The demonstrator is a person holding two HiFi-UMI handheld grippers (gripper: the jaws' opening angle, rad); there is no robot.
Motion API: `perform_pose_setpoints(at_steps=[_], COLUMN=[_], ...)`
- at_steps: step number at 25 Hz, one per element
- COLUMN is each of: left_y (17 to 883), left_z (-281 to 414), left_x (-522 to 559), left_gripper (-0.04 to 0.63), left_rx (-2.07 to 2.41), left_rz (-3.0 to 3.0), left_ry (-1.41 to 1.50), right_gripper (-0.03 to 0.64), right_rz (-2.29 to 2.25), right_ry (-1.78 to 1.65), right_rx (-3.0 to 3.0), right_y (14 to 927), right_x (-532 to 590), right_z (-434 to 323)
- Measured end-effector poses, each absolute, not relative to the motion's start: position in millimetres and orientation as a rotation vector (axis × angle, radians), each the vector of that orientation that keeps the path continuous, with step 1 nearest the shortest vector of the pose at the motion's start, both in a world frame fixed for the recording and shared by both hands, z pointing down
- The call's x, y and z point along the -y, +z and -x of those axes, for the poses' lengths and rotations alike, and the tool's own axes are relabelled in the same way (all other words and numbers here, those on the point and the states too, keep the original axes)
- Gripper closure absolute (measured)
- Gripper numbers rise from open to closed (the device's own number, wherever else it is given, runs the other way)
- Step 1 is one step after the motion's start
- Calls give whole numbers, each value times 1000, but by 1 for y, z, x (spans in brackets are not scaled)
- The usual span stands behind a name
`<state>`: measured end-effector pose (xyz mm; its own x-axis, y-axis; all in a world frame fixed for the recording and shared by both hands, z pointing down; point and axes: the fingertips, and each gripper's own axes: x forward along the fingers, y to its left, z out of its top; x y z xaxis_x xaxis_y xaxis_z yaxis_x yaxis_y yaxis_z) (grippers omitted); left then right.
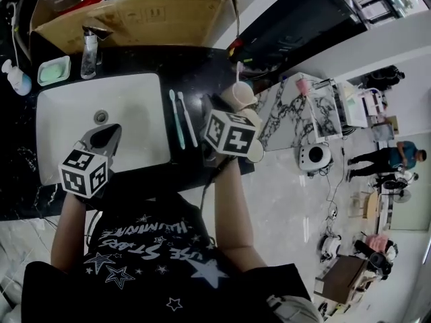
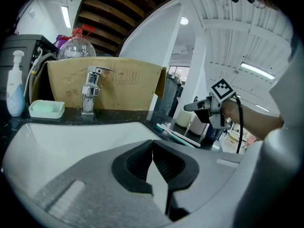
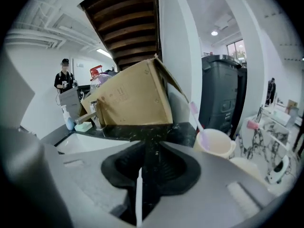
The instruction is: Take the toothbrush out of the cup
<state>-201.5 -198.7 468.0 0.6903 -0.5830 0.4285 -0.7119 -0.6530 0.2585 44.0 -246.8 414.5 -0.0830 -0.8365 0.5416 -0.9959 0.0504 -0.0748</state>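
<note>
Grey with black pads, the right hand-held gripper (image 3: 151, 148) is released, its jaws apart with nothing gripped. Just beyond it to the right, the pink toothbrush (image 3: 195, 114) leans in the cream cup (image 3: 216, 146) on the dark marble desk (image 3: 137, 129). The left hand-held gripper (image 2: 152, 144) is clenched on nothing above the white sink (image 2: 71, 137).
</note>
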Motion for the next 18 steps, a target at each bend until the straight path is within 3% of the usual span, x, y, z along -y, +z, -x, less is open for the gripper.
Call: perform_pose_setpoints(at_steps=[6, 9, 18], left_y=[459, 453, 447], left_z=[184, 176, 160], left_x=[202, 202, 203], left_gripper=[586, 585, 586], left_rx=[1074, 1117, 1201], left_rz=[-2488, -2475, -2453], left_ry=[413, 397, 392], right_gripper=[520, 491, 491], right_rz=[-1897, -1874, -1733], right_ry=[414, 425, 408], right_rx=[1918, 1914, 1849], right_y=[374, 377, 400], right_x=[260, 272, 310], right_z=[-98, -116, -138])
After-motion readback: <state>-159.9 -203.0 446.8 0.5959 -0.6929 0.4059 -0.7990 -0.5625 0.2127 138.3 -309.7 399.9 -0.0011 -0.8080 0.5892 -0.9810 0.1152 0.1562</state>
